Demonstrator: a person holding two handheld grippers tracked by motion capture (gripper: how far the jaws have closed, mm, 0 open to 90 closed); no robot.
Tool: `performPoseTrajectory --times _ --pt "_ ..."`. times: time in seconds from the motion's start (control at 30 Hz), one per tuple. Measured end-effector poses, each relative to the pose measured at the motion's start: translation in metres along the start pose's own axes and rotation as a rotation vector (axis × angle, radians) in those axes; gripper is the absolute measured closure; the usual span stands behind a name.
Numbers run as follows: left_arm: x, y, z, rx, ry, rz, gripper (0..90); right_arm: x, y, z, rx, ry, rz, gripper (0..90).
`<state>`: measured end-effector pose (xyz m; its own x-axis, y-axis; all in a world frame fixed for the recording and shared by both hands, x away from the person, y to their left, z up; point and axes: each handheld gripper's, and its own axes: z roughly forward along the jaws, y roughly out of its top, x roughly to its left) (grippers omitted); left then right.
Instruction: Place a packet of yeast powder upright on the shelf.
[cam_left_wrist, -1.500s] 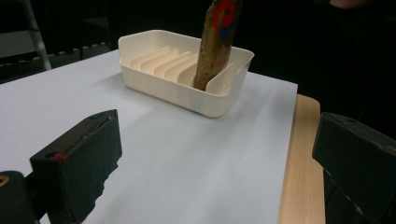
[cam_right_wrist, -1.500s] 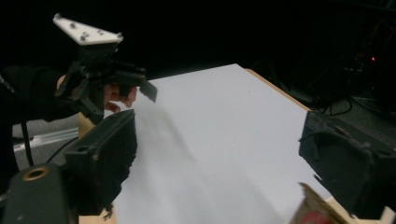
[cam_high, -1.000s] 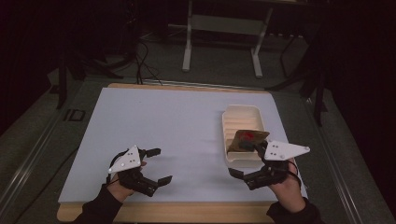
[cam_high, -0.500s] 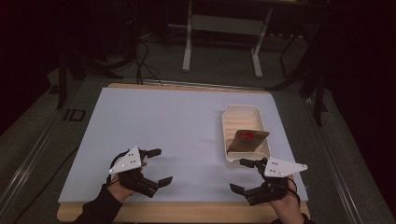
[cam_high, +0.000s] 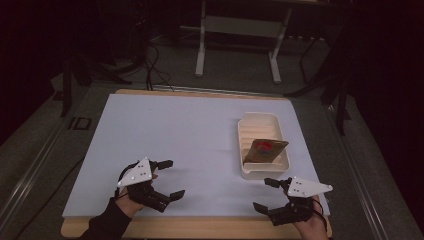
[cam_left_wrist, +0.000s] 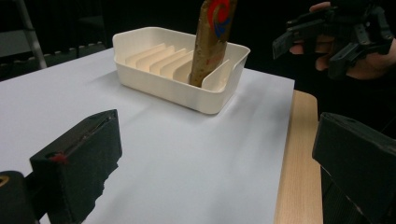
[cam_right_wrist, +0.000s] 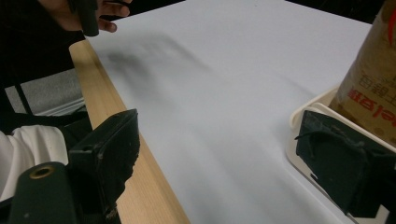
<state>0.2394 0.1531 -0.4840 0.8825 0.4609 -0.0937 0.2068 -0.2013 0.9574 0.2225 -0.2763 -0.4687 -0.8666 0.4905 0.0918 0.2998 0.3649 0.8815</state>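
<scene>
Right gripper (cam_high: 269, 196) low over the near edge of the tabletop (cam_high: 190, 135), fingers spread wide, nothing betw. them; brown packet (cam_high: 265, 150) stands tilted in the cream slotted tray (cam_high: 248, 125), just beyond the right fingers, not touching; left gripper (cam_high: 169, 178) also wide, empty, well apart from tray; packet (cam_left_wrist: 212, 37) leans against the tray's end wall in the left gripper view.

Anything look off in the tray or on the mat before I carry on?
Nothing spilled or damaged. The brown packet stands in the near end of the cream slotted tray, leaning rather than upright. The tray sits square on the white mat. Both grippers, left and right, are open and empty.
</scene>
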Motion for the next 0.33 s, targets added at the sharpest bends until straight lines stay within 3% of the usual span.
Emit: performPoseTrajectory --times 0.33 --pt "-0.0002 0.0003 0.0007 -0.002 -0.003 0.002 2.1 -0.0013 0.0000 0.0006 -0.014 0.004 0.002 13.3"
